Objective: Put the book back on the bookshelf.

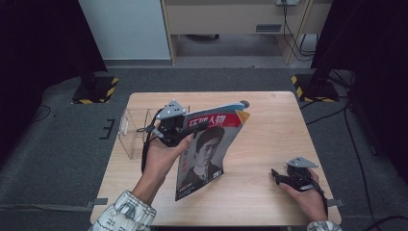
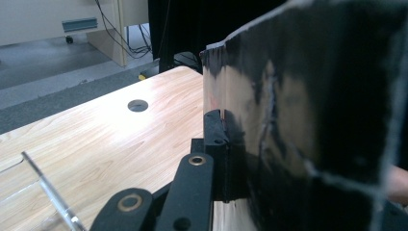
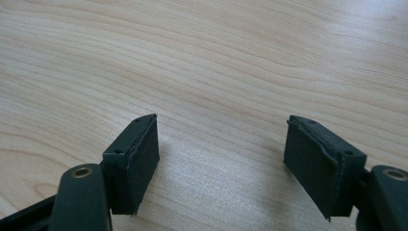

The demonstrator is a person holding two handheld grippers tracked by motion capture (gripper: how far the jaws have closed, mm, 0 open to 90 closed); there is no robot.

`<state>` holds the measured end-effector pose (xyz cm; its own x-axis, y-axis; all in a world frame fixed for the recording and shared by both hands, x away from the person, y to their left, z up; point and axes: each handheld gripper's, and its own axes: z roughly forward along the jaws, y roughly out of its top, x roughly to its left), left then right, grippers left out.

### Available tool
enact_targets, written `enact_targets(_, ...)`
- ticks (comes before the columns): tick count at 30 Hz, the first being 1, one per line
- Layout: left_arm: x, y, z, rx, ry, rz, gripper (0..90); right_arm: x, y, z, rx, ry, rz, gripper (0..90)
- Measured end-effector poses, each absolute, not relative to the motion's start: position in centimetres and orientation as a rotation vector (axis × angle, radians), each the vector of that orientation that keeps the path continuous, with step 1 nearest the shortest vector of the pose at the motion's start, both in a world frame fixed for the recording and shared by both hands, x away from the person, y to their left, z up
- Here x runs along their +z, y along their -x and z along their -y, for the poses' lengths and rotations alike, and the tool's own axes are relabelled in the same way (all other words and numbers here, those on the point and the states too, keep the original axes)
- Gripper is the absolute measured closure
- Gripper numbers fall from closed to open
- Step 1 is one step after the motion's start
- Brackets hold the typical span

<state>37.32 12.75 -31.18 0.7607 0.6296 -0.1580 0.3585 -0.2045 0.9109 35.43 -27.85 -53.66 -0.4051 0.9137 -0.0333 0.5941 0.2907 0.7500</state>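
Table: light wood top (image 1: 260, 187), centre of the high view, with a round dark hole (image 1: 245, 103) near its far edge.
Magazine: glossy issue (image 1: 207, 149) with a portrait cover and red title band, centre of the high view, lifted and tilted, its lower corner low over the table near the front edge.
Left gripper: (image 1: 180, 131) left of centre in the high view, held by the left hand (image 1: 161, 156); jaws clamped on the magazine's upper edge, seen close up in the left gripper view (image 2: 226, 144).
Right gripper: (image 3: 221, 154) jaws spread wide, nothing between them, just above bare wood; lower right of the high view (image 1: 279, 177), in the right hand (image 1: 308, 197).
Clear box: transparent plastic container (image 1: 132, 132), at the table's left edge, beside the left gripper.
Sleeve: patterned cuff (image 1: 122, 214), bottom left of the high view.
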Motion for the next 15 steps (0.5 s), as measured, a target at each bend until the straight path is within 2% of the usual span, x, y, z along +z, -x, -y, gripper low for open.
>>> enact_targets(15,-31.6,-37.1,-14.6,0.305,-1.815,-0.787,86.4,-53.7,-35.4,27.8,0.941,-1.378,-2.114,27.2)
